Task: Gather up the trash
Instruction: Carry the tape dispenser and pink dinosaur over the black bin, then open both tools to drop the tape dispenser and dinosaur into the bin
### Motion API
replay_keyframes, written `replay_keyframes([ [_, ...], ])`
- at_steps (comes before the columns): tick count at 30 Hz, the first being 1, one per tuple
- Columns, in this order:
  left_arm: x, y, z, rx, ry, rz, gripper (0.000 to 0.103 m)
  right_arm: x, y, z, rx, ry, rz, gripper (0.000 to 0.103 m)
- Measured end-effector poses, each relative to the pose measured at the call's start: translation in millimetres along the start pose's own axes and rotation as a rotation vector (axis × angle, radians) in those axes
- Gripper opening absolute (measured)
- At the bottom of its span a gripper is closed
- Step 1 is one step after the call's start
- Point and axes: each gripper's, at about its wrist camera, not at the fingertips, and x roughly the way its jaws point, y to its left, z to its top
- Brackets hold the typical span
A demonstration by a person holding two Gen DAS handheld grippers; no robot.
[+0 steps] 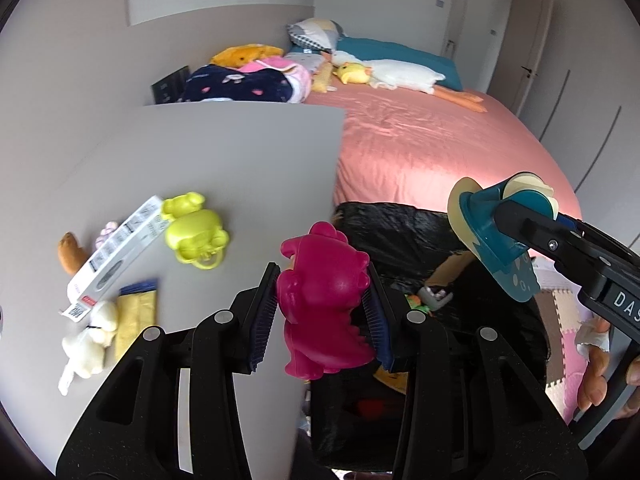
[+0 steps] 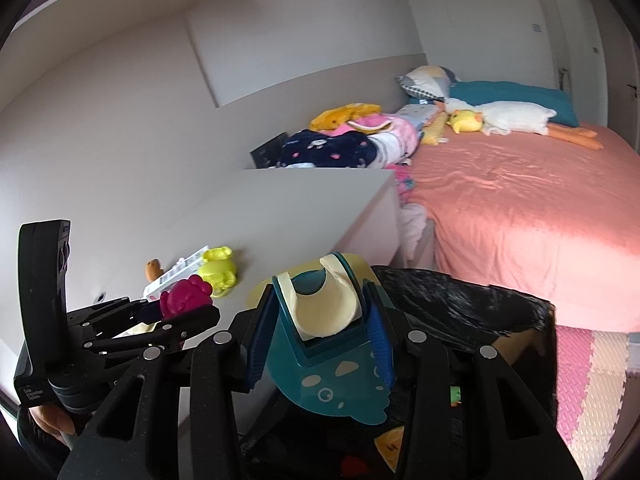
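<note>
L gripper (image 1: pixel 324 308) clamps magenta toy (image 1: pixel 326 300) at desk edge (image 1: pixel 240 152); R gripper (image 2: pixel 320 332) clamps teal toy (image 2: pixel 320 360). Both over black-lined bin (image 1: pixel 400 232); bin contents mostly hidden by jaws, unclear.

I'm looking at a bedroom with plain pale walls (image 1: pixel 80 60) and a bed (image 1: pixel 432 140) under a pink cover, daylight glaring off it. A grey cabinet top (image 1: pixel 200 152) sits beside it, foam floor mats (image 2: pixel 592 380) in pink and cream, closet doors (image 1: pixel 496 20) at the back.
</note>
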Motion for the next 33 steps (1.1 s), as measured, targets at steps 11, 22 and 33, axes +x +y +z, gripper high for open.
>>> replay_keyframes([
  [11, 15, -36, 2, 0.054, 0.029, -0.063, 0.041, -22, -39, -7, 0.059, -0.021, -0.081, 0.045],
  [22, 28, -68, 3, 0.124, 0.057, -0.129, 0.041, -40, -73, -16, 0.118, -0.032, -0.164, 0.045],
  [33, 38, -90, 5, 0.168, 0.076, -0.173, 0.041, -44, -91, -24, 0.153, -0.021, -0.207, 0.045],
])
